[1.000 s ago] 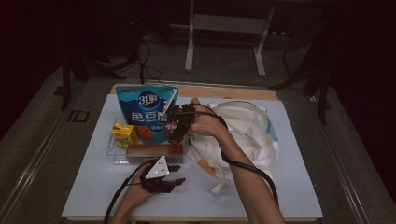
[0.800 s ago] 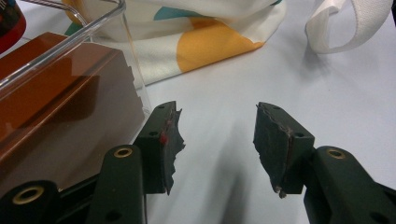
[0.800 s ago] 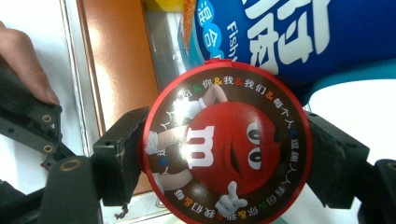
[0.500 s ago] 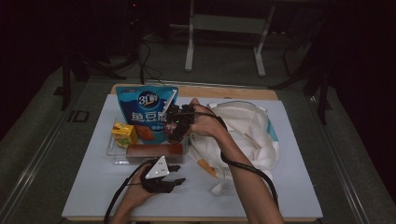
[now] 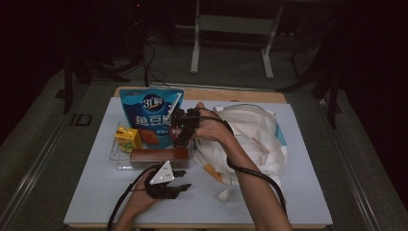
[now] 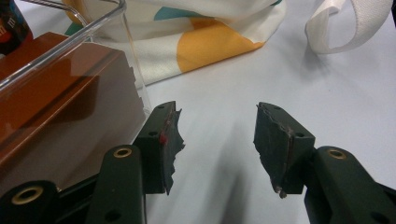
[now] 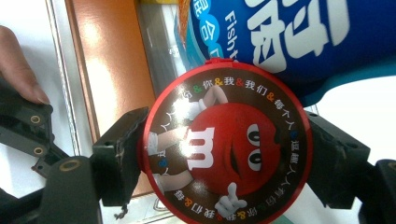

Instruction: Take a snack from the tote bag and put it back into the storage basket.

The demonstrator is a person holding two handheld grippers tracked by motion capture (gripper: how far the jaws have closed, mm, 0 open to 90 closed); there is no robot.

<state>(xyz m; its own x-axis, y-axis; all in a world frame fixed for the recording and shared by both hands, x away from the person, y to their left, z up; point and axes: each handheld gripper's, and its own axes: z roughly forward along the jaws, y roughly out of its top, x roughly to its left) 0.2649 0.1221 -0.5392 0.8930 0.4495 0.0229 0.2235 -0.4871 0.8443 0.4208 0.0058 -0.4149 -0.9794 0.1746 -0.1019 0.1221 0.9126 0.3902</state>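
Note:
My right gripper (image 7: 224, 156) is shut on a round red M&M's tin (image 7: 224, 144), its pads pressing the rim from both sides. In the high view this gripper (image 5: 179, 137) hangs over the right end of a clear plastic tray (image 5: 115, 156). In the tray are a brown box (image 5: 159, 156), a small yellow carton (image 5: 127, 138) and an upright blue snack bag (image 5: 149, 113). My left gripper (image 5: 185, 179) rests on the table in front of the tray. Its jaws stand open with nothing between them (image 6: 217, 135), next to the tray wall (image 6: 93, 28).
A white cloth bag (image 5: 255, 134) with orange and teal patches lies crumpled right of the tray, its strap (image 6: 345, 28) curling over the table. The right gripper's cable runs down along the forearm. Dark floor and a stand's legs lie beyond the table.

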